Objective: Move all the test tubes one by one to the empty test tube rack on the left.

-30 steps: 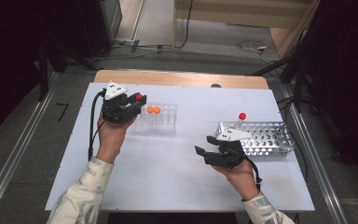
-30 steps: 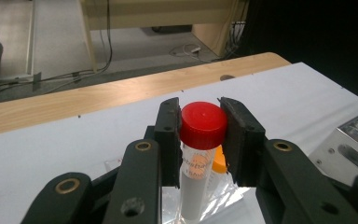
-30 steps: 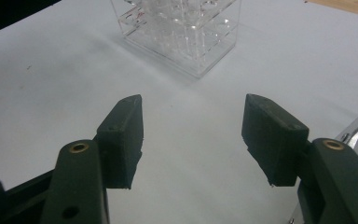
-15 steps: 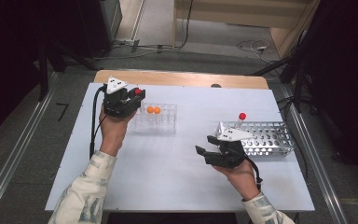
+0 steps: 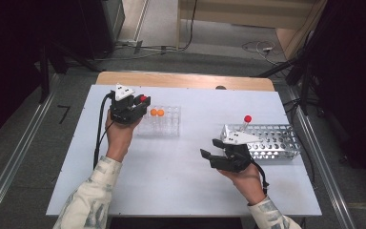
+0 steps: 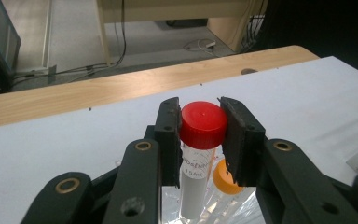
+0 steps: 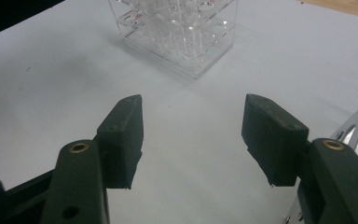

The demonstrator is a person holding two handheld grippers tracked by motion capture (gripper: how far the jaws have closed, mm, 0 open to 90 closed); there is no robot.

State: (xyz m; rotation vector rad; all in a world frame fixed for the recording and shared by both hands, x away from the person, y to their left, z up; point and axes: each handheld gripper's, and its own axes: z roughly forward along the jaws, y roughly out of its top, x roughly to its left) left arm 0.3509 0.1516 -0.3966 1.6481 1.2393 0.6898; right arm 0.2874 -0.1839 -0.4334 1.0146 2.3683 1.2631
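Over the clear rack: the left gripper (image 5: 140,101) hangs at the rack's (image 5: 164,125) left end, clenched on the red cap (image 6: 203,124) of a tube (image 6: 195,186).
Tube: upright, gripped high on the cap and not on the body; its lower end sits down among the rack's holes, though I cannot tell whether it is seated in one.
Neighbours: an orange-capped tube (image 6: 223,179) stands just beside it in the rack; from above, two orange caps (image 5: 157,112) show side by side.
Right gripper (image 7: 193,128): released, jaws wide with nothing between them, resting low over bare table (image 5: 171,191) near the metal rack (image 5: 276,140), where another red-capped tube (image 5: 246,120) stands.
Risk, slip: a smooth round cap held by its sides may twist, so the tube could swing off vertical.
Risk, snag: a tilted tube could catch a hole's edge and drag the light clear rack, since no hand steadies it.
Risk, knock: the jaws stand close to the orange cap and could nudge that tube on opening.
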